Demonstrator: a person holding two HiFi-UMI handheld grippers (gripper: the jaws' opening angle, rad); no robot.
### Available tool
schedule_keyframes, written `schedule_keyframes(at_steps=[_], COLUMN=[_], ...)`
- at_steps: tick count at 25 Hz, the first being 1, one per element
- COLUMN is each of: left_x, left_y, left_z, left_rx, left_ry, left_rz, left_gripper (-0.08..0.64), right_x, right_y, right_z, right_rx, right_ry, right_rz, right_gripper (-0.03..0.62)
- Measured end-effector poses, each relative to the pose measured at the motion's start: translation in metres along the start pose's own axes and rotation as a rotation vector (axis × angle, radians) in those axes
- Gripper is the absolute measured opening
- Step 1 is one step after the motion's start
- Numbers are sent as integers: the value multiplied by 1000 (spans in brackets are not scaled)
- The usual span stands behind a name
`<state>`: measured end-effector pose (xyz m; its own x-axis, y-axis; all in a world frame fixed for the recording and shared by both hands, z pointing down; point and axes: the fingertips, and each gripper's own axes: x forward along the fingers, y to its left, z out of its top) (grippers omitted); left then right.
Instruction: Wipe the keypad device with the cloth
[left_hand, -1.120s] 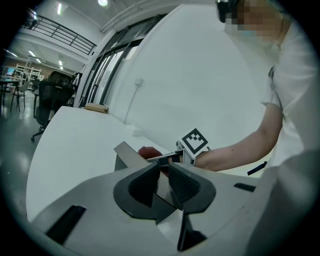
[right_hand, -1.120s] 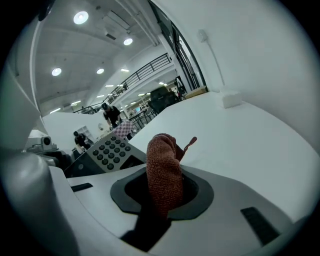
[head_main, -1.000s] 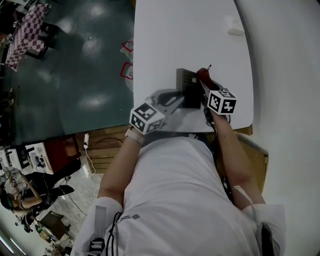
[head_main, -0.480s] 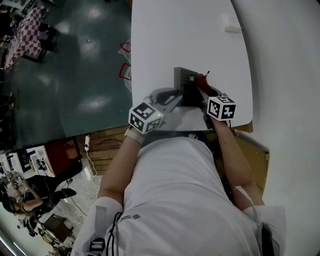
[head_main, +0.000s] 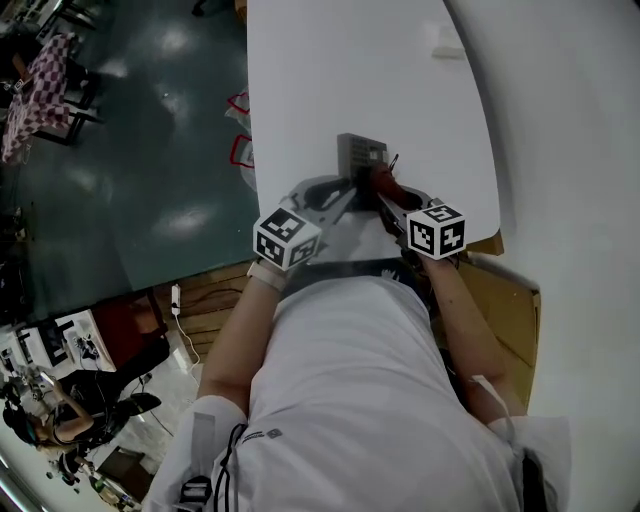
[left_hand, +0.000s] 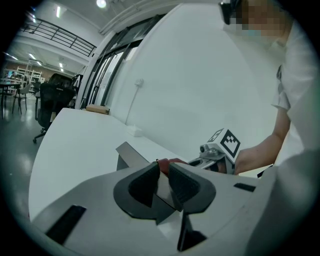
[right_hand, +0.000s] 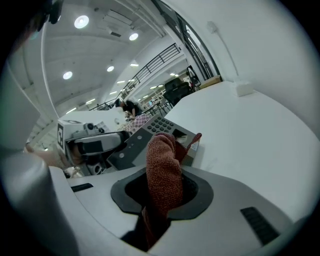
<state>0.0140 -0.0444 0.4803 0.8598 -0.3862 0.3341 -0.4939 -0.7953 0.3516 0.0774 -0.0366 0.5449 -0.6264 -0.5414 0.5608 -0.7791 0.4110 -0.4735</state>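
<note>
Leftmost, the left gripper (left_hand: 164, 171) reaches in low over the white desk (head_main: 330, 70). Its jaws pinch the near edge of the keypad device (head_main: 361, 155), whose thin grey panel runs between the two dark pads. The device stands tilted on the desk close to the near edge, its sloped face turned toward the person. On that face is a block of dark keys (right_hand: 159, 125), with a small window just beside it.

To the right of the keys sits the cloth (right_hand: 161, 150), a rust-red towelling rag. It is bunched into a thick roll that stands up out of the right gripper (right_hand: 163, 176). That gripper's jaws are closed on the roll's lower part, and a loose corner pokes out toward the device's window end. The roll's top is right at the sloped face, though contact cannot be made out. Farther back on the desk, toward its right side, lies a small white block (head_main: 445, 40).
</note>
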Motion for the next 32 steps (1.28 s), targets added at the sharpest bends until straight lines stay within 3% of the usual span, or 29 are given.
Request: schedule_keyframes(at_steps=[3,7,9,13,21,28,32], left_x=[1,-4,-7,-15,-43,-61,-65], left_y=[1,-2,-11,-29,-42,-57,-63], left_z=[-2,5,16,42,103,131,139], left_rx=[0,-6,8,109,144,153,164], left_ry=[18,20,-13,-63,-231,-310,-334], left_rz=[-7,-17,-29,-30,-37,-65,-72], left_gripper=[74,74,74,74,54,46,37], right_x=[-7,-26,-40,-70,-136,-173,-175], right_y=[8,24,30,42,70,88,96], right_z=[1,21,34,62,116,136,140], right_rx=[-79,-154,-166,-201,-279,-315,-345], right_ry=[15,-62,-118,-232,-437,-546,-536], right_rz=[18,-12,-22,-64,-132,-192,-219], right_gripper=[83,83,83,83,83,83,81])
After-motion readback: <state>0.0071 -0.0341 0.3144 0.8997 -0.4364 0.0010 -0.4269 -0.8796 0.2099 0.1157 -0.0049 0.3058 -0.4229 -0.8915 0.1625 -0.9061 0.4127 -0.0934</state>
